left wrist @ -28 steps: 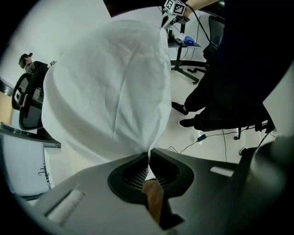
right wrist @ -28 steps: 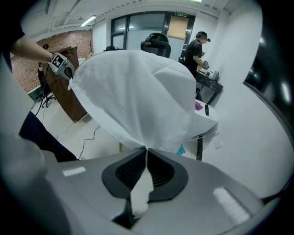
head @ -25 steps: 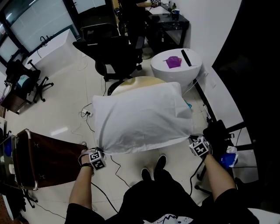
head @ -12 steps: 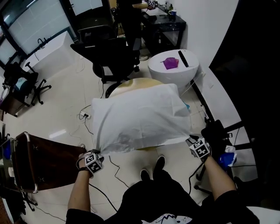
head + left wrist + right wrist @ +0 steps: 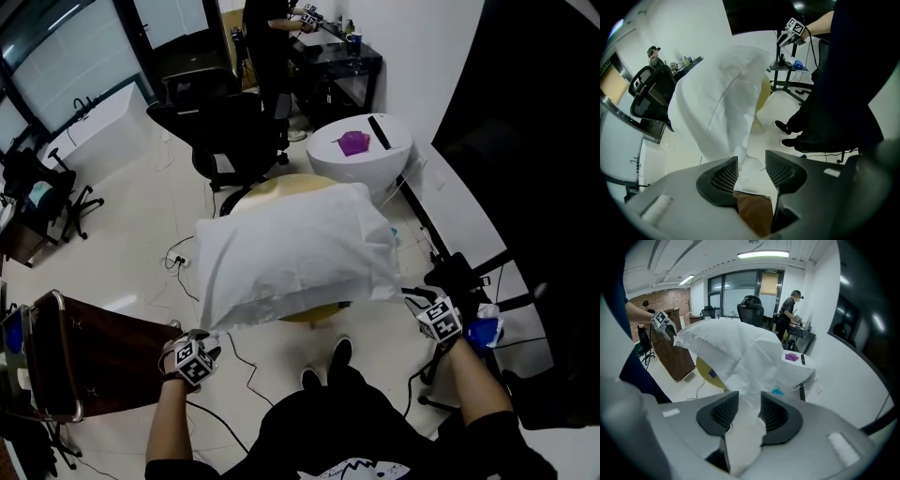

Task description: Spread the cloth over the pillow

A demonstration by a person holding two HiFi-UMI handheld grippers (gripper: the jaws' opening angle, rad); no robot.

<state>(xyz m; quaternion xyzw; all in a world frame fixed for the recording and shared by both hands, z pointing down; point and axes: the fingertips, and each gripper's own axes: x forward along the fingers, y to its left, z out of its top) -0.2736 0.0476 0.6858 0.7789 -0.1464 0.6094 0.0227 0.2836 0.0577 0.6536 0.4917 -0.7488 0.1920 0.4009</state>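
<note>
A white cloth point(image 5: 291, 248) lies draped over the pillow on a round yellow table point(image 5: 267, 190); the pillow itself is hidden beneath it. My left gripper point(image 5: 200, 337) is at the cloth's near left corner and my right gripper point(image 5: 414, 300) at its near right corner. In the left gripper view the jaws point(image 5: 751, 164) have just been opening, and the cloth point(image 5: 717, 103) hangs loosely between them. The right gripper's jaws point(image 5: 749, 401) have just been opening too, with a slack fold of cloth point(image 5: 736, 352) lying between the pads.
A black office chair point(image 5: 230, 127) stands behind the yellow table. A white round table point(image 5: 361, 159) carries a purple item point(image 5: 353, 142). A brown cabinet point(image 5: 94, 352) is at the left and a black stand point(image 5: 459, 277) by my right hand. Cables lie on the floor. A person point(image 5: 267, 37) stands at the far desk.
Both grippers' jaws have opened off the cloth's near corners and drawn back a little towards me. The cloth's near edge has gone slack.
</note>
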